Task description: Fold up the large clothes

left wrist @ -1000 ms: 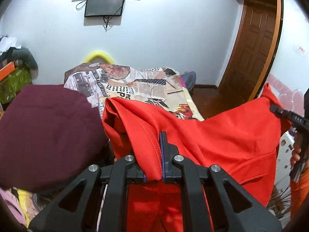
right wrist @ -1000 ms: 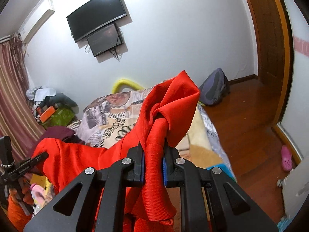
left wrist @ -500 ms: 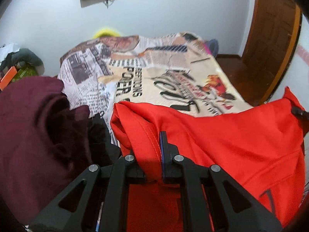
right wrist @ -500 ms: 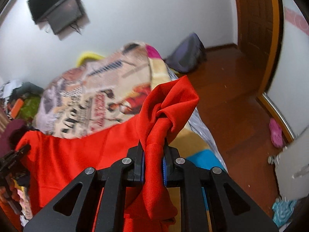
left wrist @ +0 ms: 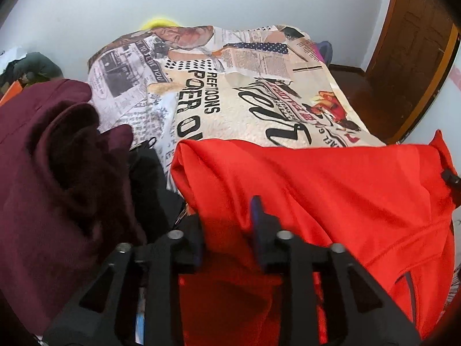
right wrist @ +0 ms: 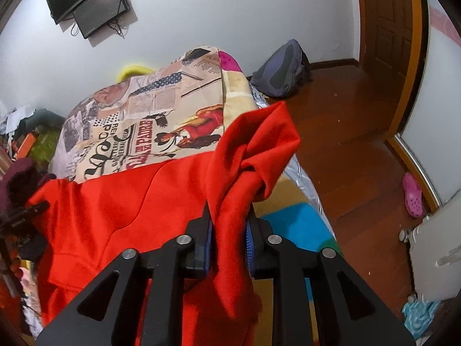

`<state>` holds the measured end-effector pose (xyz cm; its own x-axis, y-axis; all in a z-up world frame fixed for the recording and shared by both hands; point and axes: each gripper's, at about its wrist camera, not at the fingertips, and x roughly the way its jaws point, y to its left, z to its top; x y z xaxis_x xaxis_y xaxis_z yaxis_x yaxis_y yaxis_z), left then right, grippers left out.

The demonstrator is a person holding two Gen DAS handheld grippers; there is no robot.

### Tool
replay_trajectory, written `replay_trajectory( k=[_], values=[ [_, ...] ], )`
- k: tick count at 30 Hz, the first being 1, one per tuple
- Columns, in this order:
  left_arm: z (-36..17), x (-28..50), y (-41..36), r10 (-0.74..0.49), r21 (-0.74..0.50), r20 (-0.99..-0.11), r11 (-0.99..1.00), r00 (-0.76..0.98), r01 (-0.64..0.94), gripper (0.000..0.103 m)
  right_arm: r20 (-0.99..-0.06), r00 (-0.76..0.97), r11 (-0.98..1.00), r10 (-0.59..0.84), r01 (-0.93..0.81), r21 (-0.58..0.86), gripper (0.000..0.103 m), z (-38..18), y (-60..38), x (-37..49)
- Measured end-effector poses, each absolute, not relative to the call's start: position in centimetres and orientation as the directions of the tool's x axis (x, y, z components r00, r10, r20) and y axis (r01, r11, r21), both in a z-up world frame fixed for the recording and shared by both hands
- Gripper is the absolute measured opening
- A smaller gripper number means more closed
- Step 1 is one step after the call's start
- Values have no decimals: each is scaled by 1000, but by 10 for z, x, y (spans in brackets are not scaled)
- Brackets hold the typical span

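Cloth, bright red, fills the lower half of both wrist views: the red garment (left wrist: 331,190) lies spread across the near end of the bed (left wrist: 259,92), its far edge running roughly straight from centre left to the right of the left wrist view, over the newspaper-print bedspread.

The left gripper (left wrist: 227,230) sits at the bottom centre of its view with its jaws opening; red fabric still lies between them, but a gap shows beside the right pad and the pads no longer seem to press it. The right gripper (right wrist: 229,230), bottom centre of its own view, is also opening, yet a bunched, twisted corner of the garment stands up between its pads and appears still to touch both.

As a judgement, the task is at an early stage: the garment looks laid out flat for folding, with both held corners now being let go. No fold is visible yet. The twisted right corner probably wants smoothing first.

At the left of the left wrist view a heap of maroon clothes (left wrist: 52,173) waits, seemingly unfolded.
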<state>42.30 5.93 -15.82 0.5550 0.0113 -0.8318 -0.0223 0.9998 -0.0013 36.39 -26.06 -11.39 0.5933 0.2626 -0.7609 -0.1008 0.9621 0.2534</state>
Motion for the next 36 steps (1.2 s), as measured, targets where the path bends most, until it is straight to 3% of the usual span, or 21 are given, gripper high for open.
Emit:
replay_trajectory(
  k=[5, 7, 10, 21, 36],
  values=[
    [-142, 392, 54, 11, 15, -812, 1000, 584, 1, 49, -750, 608, 966, 260, -158, 207, 31, -92, -257, 336],
    [-134, 376, 53, 15, 21, -801, 1000, 598, 3, 51, -735, 621, 962, 272, -185, 201, 48, -78, -257, 316],
    [-125, 355, 54, 22, 29, -787, 1000, 617, 0, 56, -707, 648, 959, 283, -196, 204, 57, -65, -262, 291],
    [-118, 275, 74, -12, 0, -790, 1000, 614, 19, 62, -698, 675, 971, 239, -148, 190, 61, -60, -275, 229],
    [-194, 207, 111, -107, -144, -894, 988, 435, -53, 63, -800, 543, 963, 254, -62, 263, 61, -122, -267, 168]
  ],
)
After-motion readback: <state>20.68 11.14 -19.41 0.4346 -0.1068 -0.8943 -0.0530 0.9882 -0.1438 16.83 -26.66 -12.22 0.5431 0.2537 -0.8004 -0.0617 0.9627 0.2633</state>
